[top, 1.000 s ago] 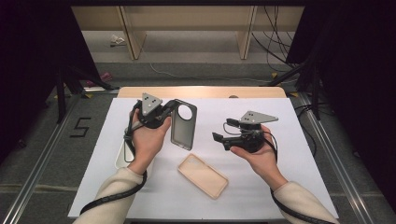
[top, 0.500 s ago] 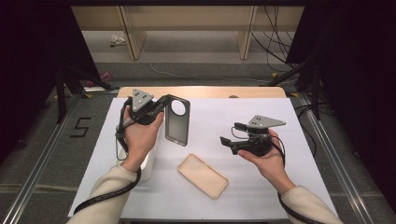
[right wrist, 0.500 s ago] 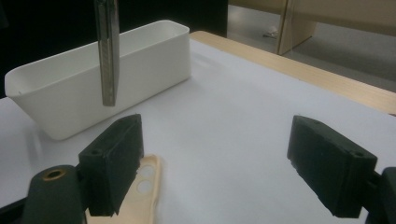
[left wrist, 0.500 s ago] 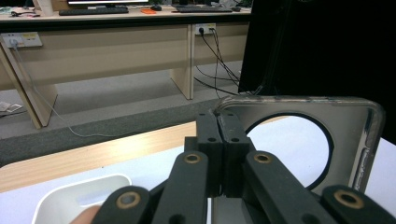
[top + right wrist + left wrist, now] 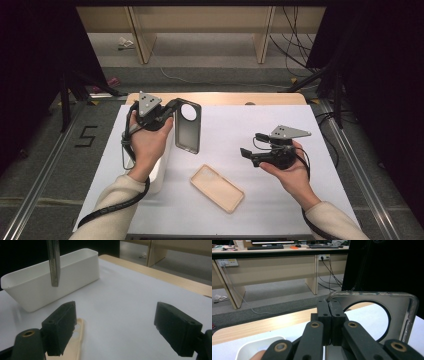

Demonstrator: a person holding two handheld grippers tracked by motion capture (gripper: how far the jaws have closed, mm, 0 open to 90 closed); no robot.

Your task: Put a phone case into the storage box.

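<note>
Left gripper (image 5: 172, 106) pinching glossy grey phone case (image 5: 188, 126)

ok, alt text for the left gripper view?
The left tongs are shut on the rim of a dark clear-edged phone case with a round camera hole, held above the white table. A white plastic bin sits lower left.

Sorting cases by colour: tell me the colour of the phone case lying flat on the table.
Beige phone case, clearest in the high view.
</note>
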